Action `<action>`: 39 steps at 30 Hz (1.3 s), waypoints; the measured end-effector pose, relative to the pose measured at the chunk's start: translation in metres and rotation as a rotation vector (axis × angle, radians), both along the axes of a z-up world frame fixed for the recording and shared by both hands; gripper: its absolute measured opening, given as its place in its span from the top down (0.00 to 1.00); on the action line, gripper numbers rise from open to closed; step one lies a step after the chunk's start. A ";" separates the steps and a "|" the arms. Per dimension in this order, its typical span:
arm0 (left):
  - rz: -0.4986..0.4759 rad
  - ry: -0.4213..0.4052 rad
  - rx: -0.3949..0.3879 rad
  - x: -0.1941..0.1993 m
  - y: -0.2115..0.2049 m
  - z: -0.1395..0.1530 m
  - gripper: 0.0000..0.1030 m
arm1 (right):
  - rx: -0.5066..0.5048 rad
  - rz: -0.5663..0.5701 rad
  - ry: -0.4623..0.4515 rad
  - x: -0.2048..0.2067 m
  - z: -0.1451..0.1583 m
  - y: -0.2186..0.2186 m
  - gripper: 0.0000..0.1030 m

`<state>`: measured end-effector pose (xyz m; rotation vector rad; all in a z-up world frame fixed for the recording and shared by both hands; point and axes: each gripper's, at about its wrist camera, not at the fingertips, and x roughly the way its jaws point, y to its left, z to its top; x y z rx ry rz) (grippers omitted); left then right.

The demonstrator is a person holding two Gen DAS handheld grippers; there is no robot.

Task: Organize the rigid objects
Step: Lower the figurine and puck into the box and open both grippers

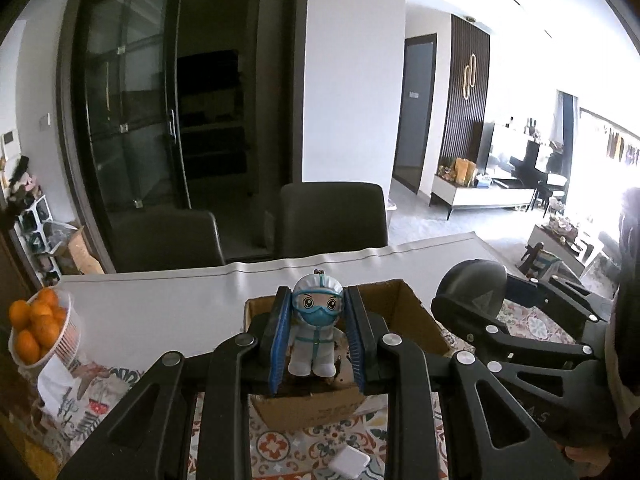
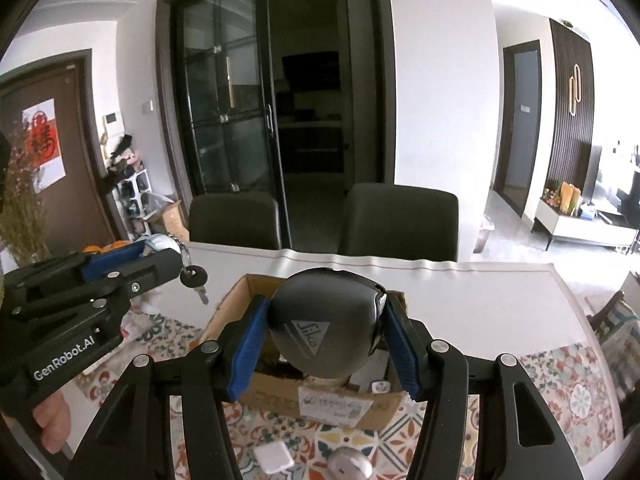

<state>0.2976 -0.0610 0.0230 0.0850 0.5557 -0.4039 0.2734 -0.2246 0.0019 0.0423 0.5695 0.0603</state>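
Observation:
My left gripper (image 1: 318, 338) is shut on a small figurine (image 1: 316, 332) in a white protective suit with a blue mask, held upright above an open cardboard box (image 1: 412, 312). A key ring with a black key (image 2: 194, 276) hangs from the figurine, seen in the right wrist view beside the left gripper (image 2: 132, 258). My right gripper (image 2: 324, 340) is shut on a dark grey rounded case (image 2: 320, 328) with a triangular logo, also over the cardboard box (image 2: 320, 400). That case (image 1: 472, 288) and the right gripper's arms show at the right of the left wrist view.
A white bowl of oranges (image 1: 38, 330) stands at the table's left. A small white square block (image 2: 274, 458) and a silver round object (image 2: 350, 464) lie on the patterned cloth (image 2: 568, 384) in front of the box. Two dark chairs (image 2: 400, 220) stand behind the table.

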 end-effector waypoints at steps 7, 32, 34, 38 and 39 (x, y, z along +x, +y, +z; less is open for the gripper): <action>-0.005 0.063 0.021 0.034 -0.011 -0.009 0.74 | -0.020 0.008 0.045 0.031 -0.002 -0.007 0.45; 0.034 0.368 0.131 0.098 -0.024 -0.108 0.74 | -0.081 0.041 0.388 0.109 -0.090 -0.020 0.45; 0.028 0.366 0.137 0.096 -0.025 -0.110 0.74 | -0.083 0.043 0.393 0.109 -0.092 -0.020 0.45; 0.026 0.363 0.167 0.095 -0.027 -0.112 0.74 | -0.084 0.047 0.404 0.108 -0.097 -0.021 0.45; 0.025 0.367 0.170 0.095 -0.028 -0.112 0.74 | -0.087 0.048 0.408 0.107 -0.098 -0.021 0.45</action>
